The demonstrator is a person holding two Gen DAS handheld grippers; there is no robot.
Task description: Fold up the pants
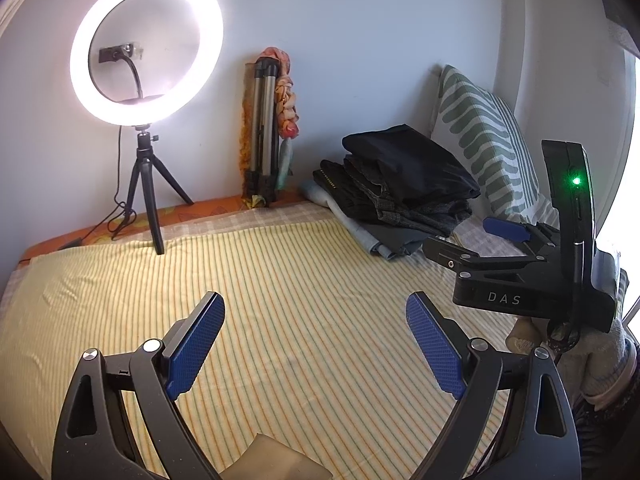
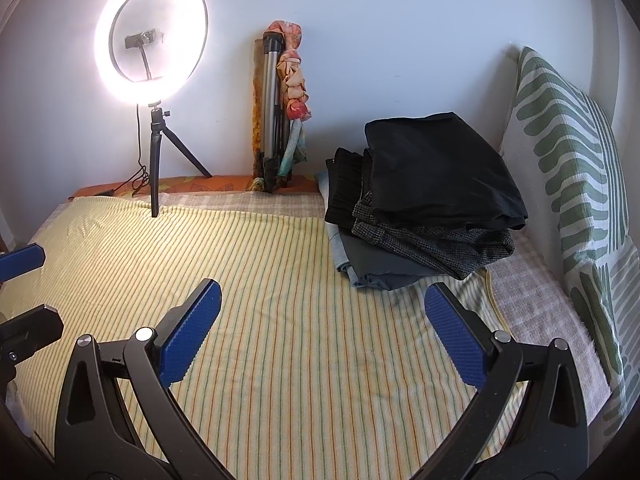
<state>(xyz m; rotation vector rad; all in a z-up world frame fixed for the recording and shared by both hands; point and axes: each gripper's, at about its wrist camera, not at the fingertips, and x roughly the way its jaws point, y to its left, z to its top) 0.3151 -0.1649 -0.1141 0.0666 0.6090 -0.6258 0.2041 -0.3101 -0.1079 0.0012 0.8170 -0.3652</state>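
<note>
Left hand-held gripper [image 1: 315, 344] and right hand-held gripper [image 2: 322, 332] both spread wide, empty, over striped bed [image 2: 280, 280]. Ahead-right of right one: folded pants stack [image 2: 424, 208]. Beyond, pillow [image 2: 568, 184]; far left, ring light [image 2: 150, 36].

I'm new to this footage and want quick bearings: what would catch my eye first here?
The lit ring light on its small tripod glares at the far left of the bed, against the wall. A stack of folded dark pants sits at the far right on the striped sheet, beside a green-patterned pillow. Both tools, left and right, hang open over bare sheet.
</note>
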